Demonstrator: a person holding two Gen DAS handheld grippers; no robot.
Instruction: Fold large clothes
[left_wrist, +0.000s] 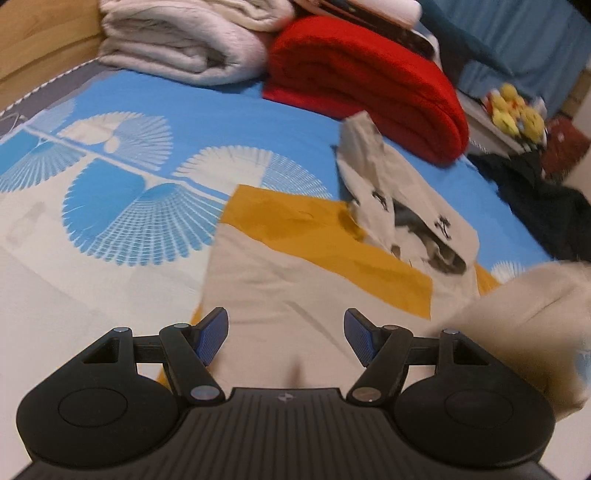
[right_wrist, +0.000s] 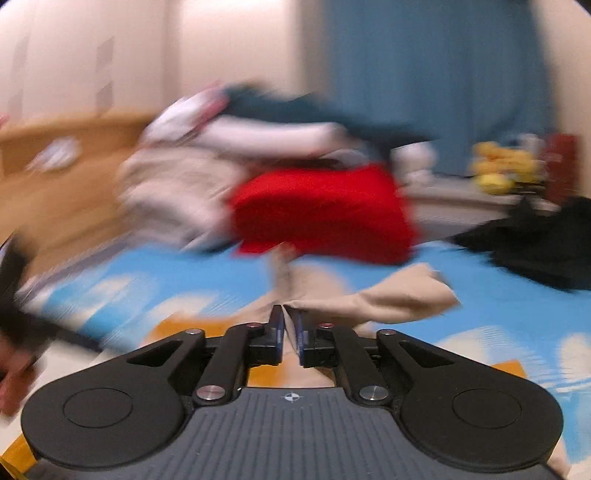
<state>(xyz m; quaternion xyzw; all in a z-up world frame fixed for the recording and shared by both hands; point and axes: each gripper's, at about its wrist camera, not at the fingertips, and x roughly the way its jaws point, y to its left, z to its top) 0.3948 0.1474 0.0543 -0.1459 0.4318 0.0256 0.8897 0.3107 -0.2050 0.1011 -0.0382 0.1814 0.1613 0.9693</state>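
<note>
While the beige-and-mustard garment (left_wrist: 295, 280) lies partly folded on the bed (left_wrist: 147, 122), its near-right corner (right_wrist: 399, 295) is clamped in the right gripper (right_wrist: 290, 328). The left gripper (left_wrist: 286, 336) is held above it, jaws apart and empty. Further folds are judged to remain.

Fuzzy red blanket (left_wrist: 365, 85), matt cloth bedsheet (left_wrist: 184, 107)

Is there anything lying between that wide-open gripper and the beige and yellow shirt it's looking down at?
Nothing visible. The left gripper hangs with its jaws open right above the shirt, and only bare cloth shows between them. The red blanket and the white blanket lie farther back on the bed, clear of the shirt.
</note>
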